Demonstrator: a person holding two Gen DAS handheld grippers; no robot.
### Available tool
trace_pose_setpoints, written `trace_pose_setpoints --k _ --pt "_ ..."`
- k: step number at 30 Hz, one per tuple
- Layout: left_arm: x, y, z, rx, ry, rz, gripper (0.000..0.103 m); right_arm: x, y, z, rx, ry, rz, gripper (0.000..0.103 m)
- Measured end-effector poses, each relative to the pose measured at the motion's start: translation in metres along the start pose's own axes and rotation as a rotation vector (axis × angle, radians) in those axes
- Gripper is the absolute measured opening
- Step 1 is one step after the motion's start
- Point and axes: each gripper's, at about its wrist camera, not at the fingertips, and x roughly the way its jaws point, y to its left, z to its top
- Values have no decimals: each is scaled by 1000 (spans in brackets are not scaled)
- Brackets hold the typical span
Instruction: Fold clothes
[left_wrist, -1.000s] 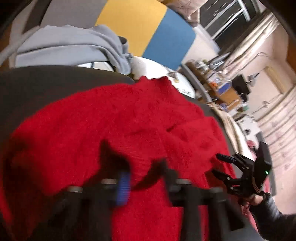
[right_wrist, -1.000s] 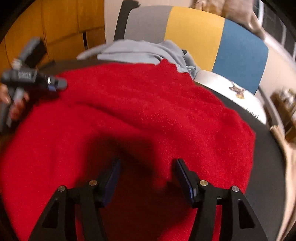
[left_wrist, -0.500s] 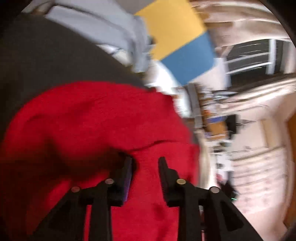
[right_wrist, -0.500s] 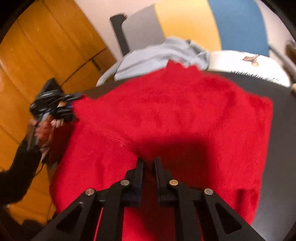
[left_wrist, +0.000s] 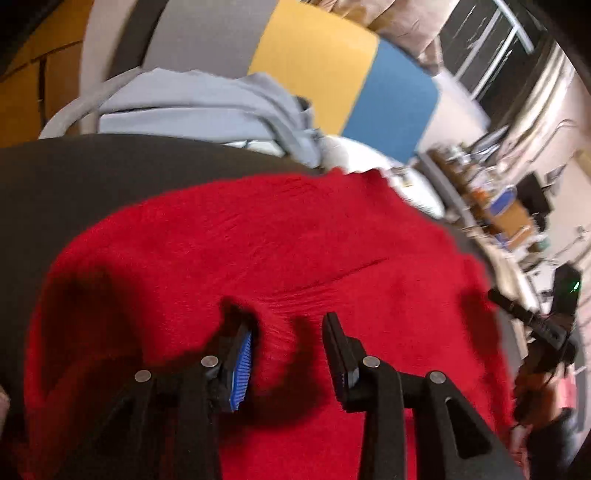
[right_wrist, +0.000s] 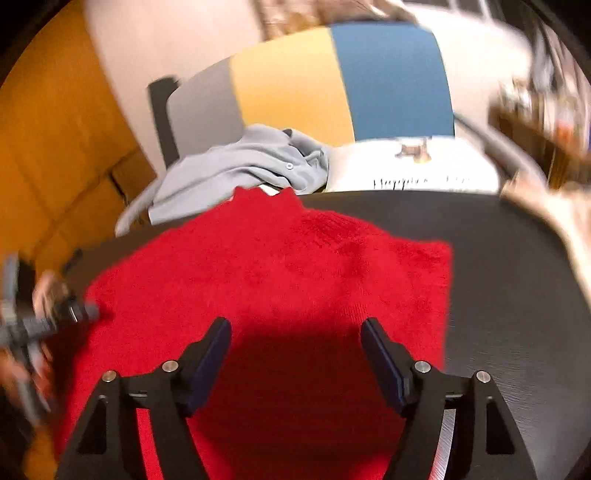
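A red knit sweater (left_wrist: 295, 240) lies spread on the dark table (left_wrist: 74, 184). My left gripper (left_wrist: 288, 332) stands partly open low over it. A raised ridge of red knit sits between its fingers, against the blue-padded one (left_wrist: 242, 358), with a shadowed gap to the other. The right wrist view shows the same sweater (right_wrist: 295, 277), with my right gripper (right_wrist: 295, 332) wide open above its near part and nothing between the fingers. The right gripper (left_wrist: 532, 321) also shows at the sweater's right edge, held by a hand. The left gripper (right_wrist: 74, 314) appears blurred at the sweater's left edge.
A crumpled grey garment (right_wrist: 251, 162) and a white printed one (right_wrist: 406, 166) lie beyond the table's far edge, in front of a grey, yellow and blue panel (right_wrist: 332, 74). Bare dark tabletop (right_wrist: 498, 277) lies to the right of the sweater. A cluttered desk (left_wrist: 498, 214) stands far right.
My right gripper was shut on the sweater half a second ago and now stands wide open. The left gripper's view has swung back level, and its fingers keep about the same gap.
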Motion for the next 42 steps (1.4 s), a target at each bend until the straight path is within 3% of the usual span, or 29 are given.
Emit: trace_pose_setpoints --k 2,5,6,8,12,17,21,26,29,34,40,42 --pt "1 10 -7 5 -92 -17 33 26 -11 1 15 14 -82 77" --pt "1 20 -5 -30 -107 -36 31 43 -19 -3 6 12 -138 85" --pt "1 18 -6 -27 -107 -27 31 44 -17 1 -6 14 -144 94" --pt "0 14 -7 -20 -107 -8 31 48 -6 2 -62 36 -173 101" --pt "0 3 -6 -20 -93 34 33 49 0 3 -108 54 -215 103" --pt "-33 -15 -25 7 -84 163 38 43 -4 5 -104 53 -212 103" --pt "-88 -16 -53 7 -146 261 41 47 -5 9 -110 63 -223 103" --pt "-139 0 -88 4 -172 385 43 36 11 14 -120 81 -307 103" --pt "-160 13 -108 6 -181 462 43 15 38 2 -122 37 -249 103" --pt "-181 43 -123 -28 -171 512 44 -21 87 -25 -128 -43 -118 103" --pt "-202 66 -123 -12 -212 634 45 -28 131 -80 -212 -8 -30 103" --pt "-204 77 -125 -27 -194 631 45 -20 140 -95 -261 33 -35 103"
